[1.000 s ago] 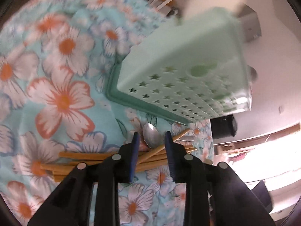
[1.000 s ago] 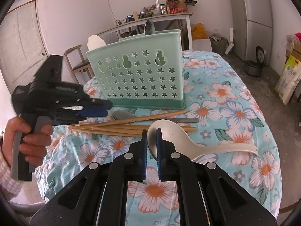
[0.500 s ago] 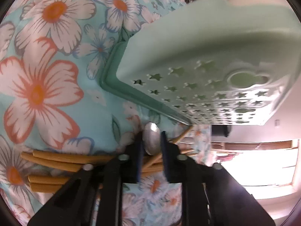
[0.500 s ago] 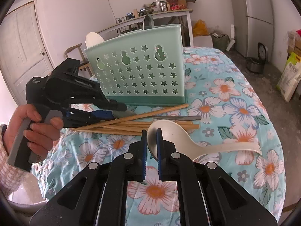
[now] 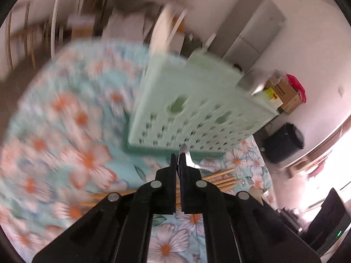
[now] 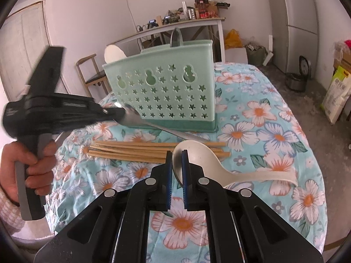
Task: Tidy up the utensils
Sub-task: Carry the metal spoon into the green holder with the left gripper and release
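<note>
The left gripper [image 6: 122,111] was clamped on a metal spoon [image 6: 153,126] by its bowl, raised beside the green caddy [image 6: 166,94] — thin, stiff, probably slippery. The right gripper [image 6: 176,164] pinched the bowl rim of a light plastic ladle [image 6: 219,166]. The caddy held 2 utensils; the chopsticks [image 6: 140,151] lay on the tablecloth [image 6: 274,118].

I count one metal spoon [image 6: 153,125], pinched in my left gripper [image 6: 122,111] and slanting down to my right. One cream ladle-style spoon [image 6: 221,166] sits between my right gripper's [image 6: 176,155] fingers. Just ahead of that gripper lies one bundle of wooden chopsticks [image 6: 140,150]; I make out roughly six sticks, but they overlap too much for an exact count. Beyond them stands one green caddy [image 6: 166,94], with two utensil tops poking above its rim.
</note>
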`<state>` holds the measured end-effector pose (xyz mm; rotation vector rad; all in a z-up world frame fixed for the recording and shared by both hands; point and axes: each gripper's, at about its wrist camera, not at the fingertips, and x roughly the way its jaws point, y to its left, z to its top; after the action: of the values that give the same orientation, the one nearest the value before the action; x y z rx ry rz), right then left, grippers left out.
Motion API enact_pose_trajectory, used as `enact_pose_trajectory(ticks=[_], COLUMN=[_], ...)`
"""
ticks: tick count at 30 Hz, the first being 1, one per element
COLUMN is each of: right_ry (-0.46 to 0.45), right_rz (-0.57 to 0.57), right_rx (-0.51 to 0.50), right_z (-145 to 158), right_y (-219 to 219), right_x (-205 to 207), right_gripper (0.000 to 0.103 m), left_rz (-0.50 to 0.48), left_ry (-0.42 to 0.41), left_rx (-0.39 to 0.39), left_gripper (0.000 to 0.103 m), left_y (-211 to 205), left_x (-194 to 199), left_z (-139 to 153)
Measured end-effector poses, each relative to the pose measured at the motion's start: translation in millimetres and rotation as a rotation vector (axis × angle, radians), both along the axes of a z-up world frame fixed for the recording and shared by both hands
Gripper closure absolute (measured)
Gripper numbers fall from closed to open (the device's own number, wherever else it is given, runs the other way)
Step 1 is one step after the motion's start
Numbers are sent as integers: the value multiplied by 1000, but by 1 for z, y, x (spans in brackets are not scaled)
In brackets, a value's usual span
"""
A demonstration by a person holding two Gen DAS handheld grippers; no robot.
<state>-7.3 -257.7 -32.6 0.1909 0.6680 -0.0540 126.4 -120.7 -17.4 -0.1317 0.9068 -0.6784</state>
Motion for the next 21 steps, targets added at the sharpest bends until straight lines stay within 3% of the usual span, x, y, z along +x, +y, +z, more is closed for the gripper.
enact_pose_trajectory(ticks=[4,9,21], right_ry=[-28,-66,-152], right_rz=[-2,-3,-26], right_rx=[-1,19,104], right_z=[10,22,53], right_y=[0,-3,-20], right_x=[-5,-11,-22], right_gripper=[98,99,100], left_rz=[17,39,26], left_ry=[-170,-292,-417], left_rx=[39,39,-100], left_gripper=[101,101,101], left_y=[12,20,53], left_x=[-25,-43,-65], left_z=[30,53,114])
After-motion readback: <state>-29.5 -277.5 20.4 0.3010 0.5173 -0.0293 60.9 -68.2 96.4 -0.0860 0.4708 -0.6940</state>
